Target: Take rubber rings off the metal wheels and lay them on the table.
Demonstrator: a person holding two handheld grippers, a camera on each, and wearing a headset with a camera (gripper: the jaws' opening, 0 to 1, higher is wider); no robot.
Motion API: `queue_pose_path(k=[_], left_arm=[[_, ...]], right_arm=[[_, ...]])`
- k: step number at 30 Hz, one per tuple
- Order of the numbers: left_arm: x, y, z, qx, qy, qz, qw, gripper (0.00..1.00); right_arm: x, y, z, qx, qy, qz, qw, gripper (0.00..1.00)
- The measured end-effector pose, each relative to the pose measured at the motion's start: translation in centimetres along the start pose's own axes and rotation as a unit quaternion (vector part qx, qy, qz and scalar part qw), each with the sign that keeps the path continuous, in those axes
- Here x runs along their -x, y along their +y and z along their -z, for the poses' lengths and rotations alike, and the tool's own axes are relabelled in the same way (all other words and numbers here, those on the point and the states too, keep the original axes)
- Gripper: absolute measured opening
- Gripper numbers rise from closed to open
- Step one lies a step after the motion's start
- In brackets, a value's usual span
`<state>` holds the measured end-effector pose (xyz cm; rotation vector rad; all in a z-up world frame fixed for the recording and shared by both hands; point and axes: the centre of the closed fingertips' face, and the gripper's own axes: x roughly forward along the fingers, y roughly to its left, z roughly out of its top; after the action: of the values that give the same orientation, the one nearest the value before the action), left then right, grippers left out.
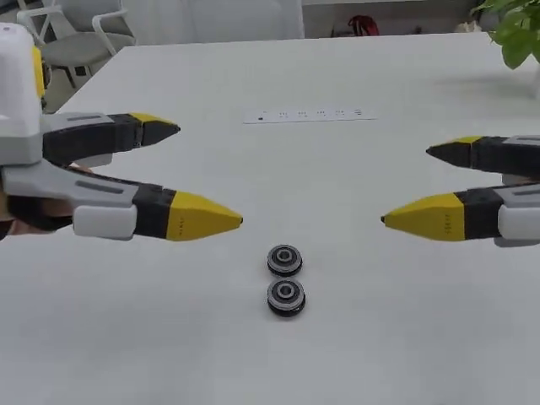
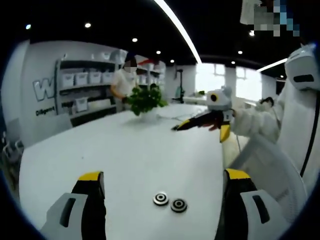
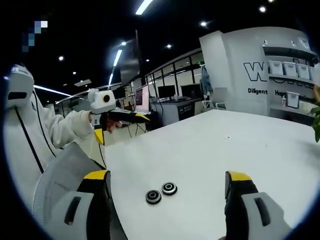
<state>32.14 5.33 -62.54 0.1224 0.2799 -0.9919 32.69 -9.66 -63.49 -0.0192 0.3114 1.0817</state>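
White table [image 1: 380, 354] under everything; your left gripper [image 1: 211, 175] and right gripper [image 1: 403, 186] hover over it, well apart and tips pointing at each other, both with jaws spread wide and holding nothing. The far wheel [image 1: 284, 261] and near wheel [image 1: 286, 298], both metal, lie flat on the table just beside each other, below the gap between the two grippers and nearer you. Each has its black rubber ring [image 1: 271, 298] still on.
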Motion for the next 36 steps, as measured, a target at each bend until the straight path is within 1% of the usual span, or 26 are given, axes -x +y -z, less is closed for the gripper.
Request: queue_pose_path(k=[3, 5, 10, 12, 13, 15, 17, 18, 21, 22, 23, 25, 27, 30, 31, 33, 34, 36], left_arm=[[-0.6, 0.3, -0.4, -0.002, -0.007, 0.008, 0.9999, 0.94], [-1.0, 0.2, -0.5, -0.005, -0.008, 0.011, 0.9999, 0.95], [-2.3, -0.3, -0.2, -0.011, -0.003, 0.019, 0.9998, 0.95], [-2.7, -0.3, -0.1, -0.015, 0.000, 0.019, 0.9997, 0.95], [-2.9, -0.1, 0.0, -0.018, 0.002, 0.016, 0.9997, 0.95], [-3.2, 0.0, 0.2, -0.018, -0.001, 0.015, 0.9997, 0.95], [-3.6, -0.2, 0.2, -0.009, -0.008, 0.022, 0.9997, 0.94], [-3.9, -0.4, 0.4, -0.007, -0.010, 0.027, 0.9996, 0.94], [-4.3, -1.0, 1.2, -0.011, -0.010, 0.039, 0.9991, 0.94], [-4.5, -1.1, 1.5, -0.010, -0.009, 0.042, 0.9990, 0.93], [-4.6, -1.3, 2.0, -0.007, -0.005, 0.045, 0.9989, 0.93], [-4.9, -1.4, 2.7, -0.004, -0.002, 0.048, 0.9988, 0.93], [-5.0, -1.4, 3.1, -0.003, -0.003, 0.050, 0.9988, 0.91], [-5.2, -1.4, 3.4, 0.007, -0.010, 0.049, 0.9987, 0.88], [-5.2, -1.4, 3.6, 0.007, -0.014, 0.048, 0.9987, 0.86], [-5.3, -1.4, 3.8, 0.009, -0.018, 0.045, 0.9988, 0.85], [-5.4, -1.4, 4.0, 0.010, -0.018, 0.045, 0.9988, 0.84], [-5.5, -1.6, 4.7, 0.013, -0.011, 0.047, 0.9988, 0.83]], right_arm=[[-0.6, -0.1, -1.1, 0.006, -0.011, -0.003, 0.9999, 0.91], [-0.9, -0.2, -1.4, 0.012, -0.011, -0.004, 0.9999, 0.90], [-2.2, 0.1, -2.1, 0.021, -0.012, -0.017, 0.9996, 0.89], [-2.7, 0.0, -2.2, 0.021, -0.011, -0.020, 0.9995, 0.88], [-3.0, 0.1, -2.5, 0.021, -0.014, -0.021, 0.9995, 0.88], [-3.5, 0.2, -3.2, 0.023, -0.023, -0.022, 0.9992, 0.88], [-4.0, 0.3, -3.5, 0.024, -0.030, -0.024, 0.9990, 0.86], [-4.4, 0.4, -3.4, 0.024, -0.032, -0.028, 0.9988, 0.85], [-5.0, 0.5, -3.0, 0.022, -0.045, -0.031, 0.9983, 0.82], [-5.1, 0.5, -2.8, 0.019, -0.045, -0.034, 0.9982, 0.80], [-5.4, 0.7, -2.1, 0.017, -0.046, -0.038, 0.9981, 0.78], [-5.6, 1.0, -1.8, 0.019, -0.045, -0.040, 0.9980, 0.75], [-6.0, 1.3, -1.0, 0.024, -0.036, -0.046, 0.9980, 0.73], [-6.5, 1.7, 0.1, 0.021, -0.024, -0.054, 0.9980, 0.69], [-6.6, 1.7, 0.8, 0.024, -0.013, -0.054, 0.9981, 0.68], [-6.9, 1.8, 1.4, 0.029, -0.009, -0.051, 0.9982, 0.66], [-6.9, 1.8, 1.6, 0.028, -0.007, -0.051, 0.9983, 0.66], [-7.1, 1.8, 2.2, 0.020, -0.001, -0.052, 0.9984, 0.66]])
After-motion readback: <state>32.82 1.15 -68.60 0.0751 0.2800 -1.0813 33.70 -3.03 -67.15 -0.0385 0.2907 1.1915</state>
